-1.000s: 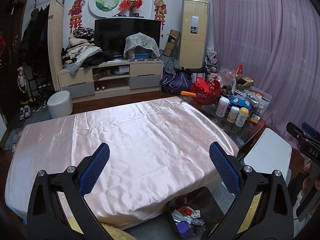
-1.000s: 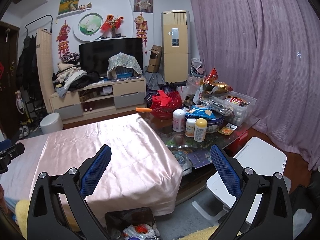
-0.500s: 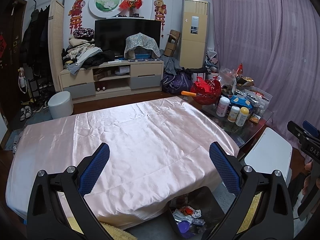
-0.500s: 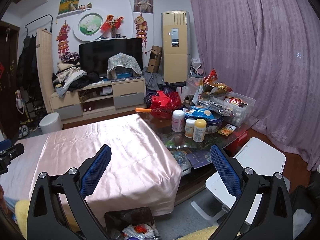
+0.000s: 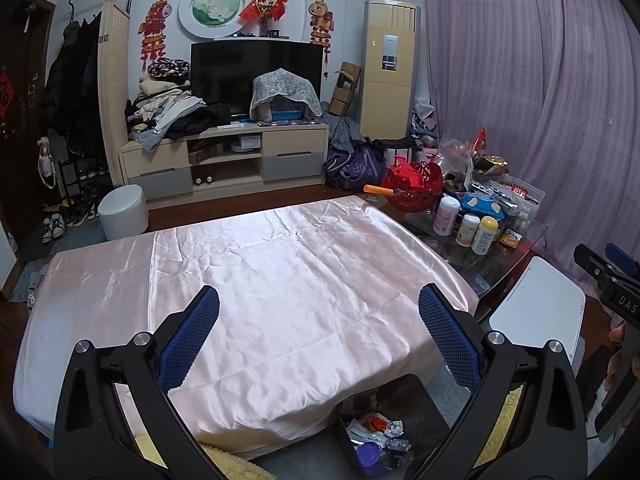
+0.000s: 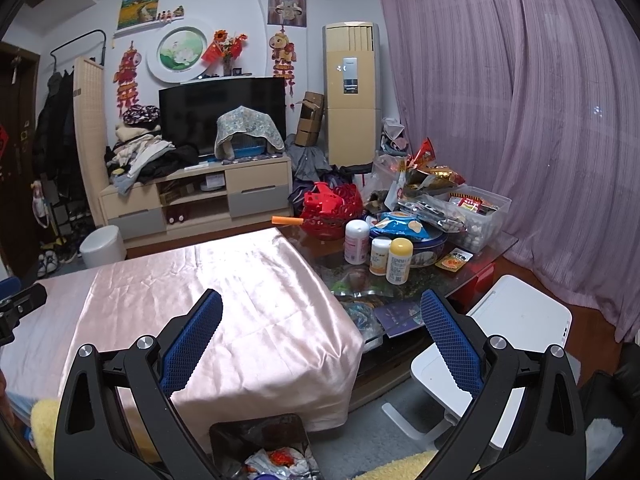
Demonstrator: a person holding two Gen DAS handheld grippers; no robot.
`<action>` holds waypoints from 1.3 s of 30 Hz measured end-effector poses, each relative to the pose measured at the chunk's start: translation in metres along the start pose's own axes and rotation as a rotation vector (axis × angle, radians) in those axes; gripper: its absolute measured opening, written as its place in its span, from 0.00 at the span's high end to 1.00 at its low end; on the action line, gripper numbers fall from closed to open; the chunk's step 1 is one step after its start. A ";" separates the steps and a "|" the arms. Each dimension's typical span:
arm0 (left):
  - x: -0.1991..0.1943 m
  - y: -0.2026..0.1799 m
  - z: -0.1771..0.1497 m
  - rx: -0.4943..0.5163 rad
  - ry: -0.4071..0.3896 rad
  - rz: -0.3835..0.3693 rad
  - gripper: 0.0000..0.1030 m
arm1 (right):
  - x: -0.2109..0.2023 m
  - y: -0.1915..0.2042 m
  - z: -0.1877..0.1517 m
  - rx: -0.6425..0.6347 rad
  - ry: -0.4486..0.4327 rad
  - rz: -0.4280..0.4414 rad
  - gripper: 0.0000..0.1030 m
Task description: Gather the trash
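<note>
Two grippers are held with fingers spread wide and nothing between them: the left gripper (image 5: 319, 334) and the right gripper (image 6: 321, 336), both above the pink tablecloth (image 5: 280, 280). The trash bin (image 5: 400, 432), holding crumpled wrappers (image 5: 374, 426), sits on the floor at the tablecloth's near edge. A white stool (image 6: 508, 344) stands right of the tablecloth.

Both wrist views high, forward over shared pink tablecloth (image 5: 280, 280) (image 6: 224, 304).

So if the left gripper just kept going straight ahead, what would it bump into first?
Probably the pink satin cloth covering the table: the open left gripper points slightly down over it, nothing between. Depth is hard to judge.
</note>
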State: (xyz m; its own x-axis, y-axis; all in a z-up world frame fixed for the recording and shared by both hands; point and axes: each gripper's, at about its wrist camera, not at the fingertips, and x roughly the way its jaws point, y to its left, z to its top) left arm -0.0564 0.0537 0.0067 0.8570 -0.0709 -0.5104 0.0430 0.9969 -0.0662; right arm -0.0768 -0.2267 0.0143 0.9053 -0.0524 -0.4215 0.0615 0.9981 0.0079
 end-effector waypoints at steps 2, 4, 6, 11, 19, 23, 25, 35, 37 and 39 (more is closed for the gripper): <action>0.000 -0.002 0.000 0.001 0.000 -0.001 0.08 | 0.000 0.000 0.000 0.000 0.000 0.000 0.03; 0.000 -0.001 0.000 0.002 0.000 0.001 0.08 | 0.000 0.000 0.000 0.000 0.000 0.001 0.03; 0.000 0.000 0.000 0.001 -0.001 0.001 0.08 | -0.001 0.000 0.000 0.000 -0.003 0.001 0.03; -0.001 0.002 0.001 0.003 0.000 0.000 0.08 | -0.003 0.000 0.000 0.000 -0.003 0.001 0.03; -0.001 0.001 0.000 0.004 -0.001 -0.002 0.08 | -0.003 0.000 0.000 0.001 -0.004 0.001 0.03; -0.001 0.001 0.000 0.004 -0.002 -0.001 0.08 | -0.003 0.000 -0.001 0.001 -0.004 0.000 0.03; -0.001 0.001 0.000 0.004 -0.001 -0.001 0.08 | -0.003 0.000 0.000 0.001 -0.006 0.000 0.03; -0.003 0.003 0.001 0.005 -0.004 -0.001 0.08 | -0.004 0.001 -0.001 0.001 -0.006 0.000 0.03; -0.004 0.003 0.001 0.005 -0.003 -0.001 0.08 | -0.005 0.002 0.000 0.001 -0.007 0.000 0.03; -0.004 0.003 0.001 0.006 -0.003 -0.001 0.08 | -0.005 0.002 -0.001 0.001 -0.006 -0.001 0.03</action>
State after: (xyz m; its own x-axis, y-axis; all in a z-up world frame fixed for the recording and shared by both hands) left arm -0.0586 0.0569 0.0094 0.8585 -0.0721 -0.5077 0.0471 0.9970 -0.0620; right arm -0.0811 -0.2246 0.0158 0.9079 -0.0532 -0.4158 0.0625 0.9980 0.0090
